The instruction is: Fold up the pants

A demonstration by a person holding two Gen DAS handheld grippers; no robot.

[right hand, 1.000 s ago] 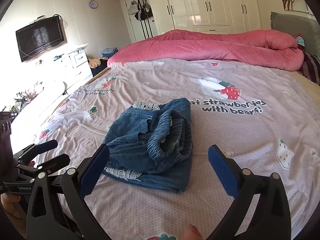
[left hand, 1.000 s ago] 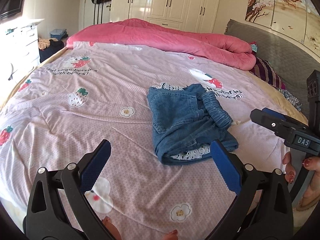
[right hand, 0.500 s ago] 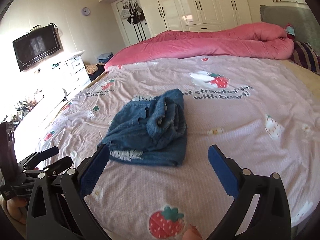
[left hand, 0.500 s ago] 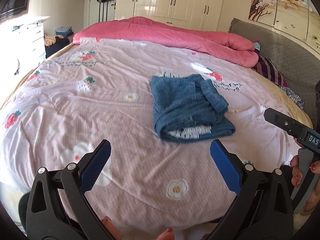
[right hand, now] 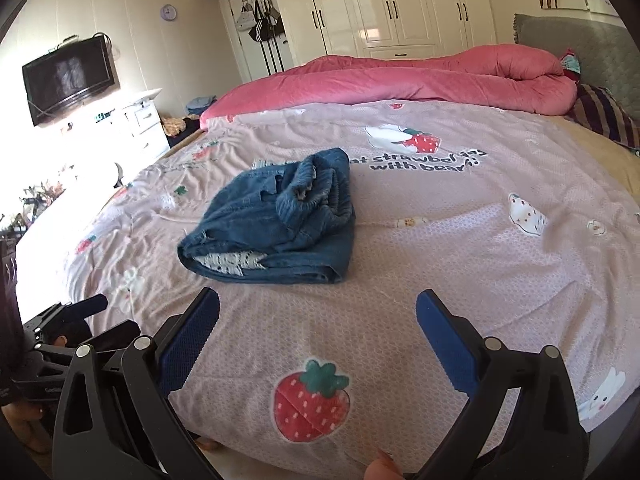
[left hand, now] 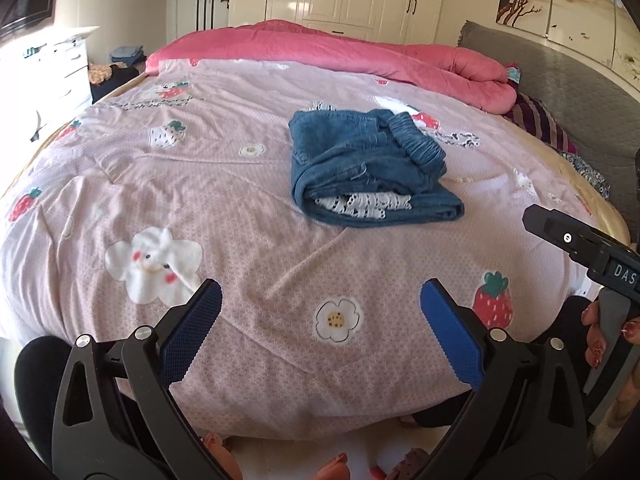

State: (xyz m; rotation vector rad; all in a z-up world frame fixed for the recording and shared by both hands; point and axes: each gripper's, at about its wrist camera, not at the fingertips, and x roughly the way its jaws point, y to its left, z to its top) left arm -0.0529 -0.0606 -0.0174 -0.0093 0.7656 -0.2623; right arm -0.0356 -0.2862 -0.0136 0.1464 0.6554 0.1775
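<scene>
The blue denim pants (left hand: 368, 168) lie folded in a compact bundle on the pink strawberry-print bedspread (left hand: 200, 200), with white lace trim showing at the near fold. They also show in the right wrist view (right hand: 280, 220). My left gripper (left hand: 320, 320) is open and empty, held back over the foot of the bed, well short of the pants. My right gripper (right hand: 318, 332) is open and empty too, also near the bed's front edge. The right gripper's body shows at the right of the left wrist view (left hand: 580, 248).
A rolled pink duvet (left hand: 360, 52) lies across the far side of the bed. A grey headboard (left hand: 560, 92) and striped pillow (left hand: 536, 120) are at the right. White drawers (right hand: 148, 128) and a wall TV (right hand: 68, 76) stand left; wardrobes (right hand: 400, 4) at the back.
Both grippers have pulled back from the pants toward the foot of the bed. The pants stay folded in place. Both grippers stay open.
</scene>
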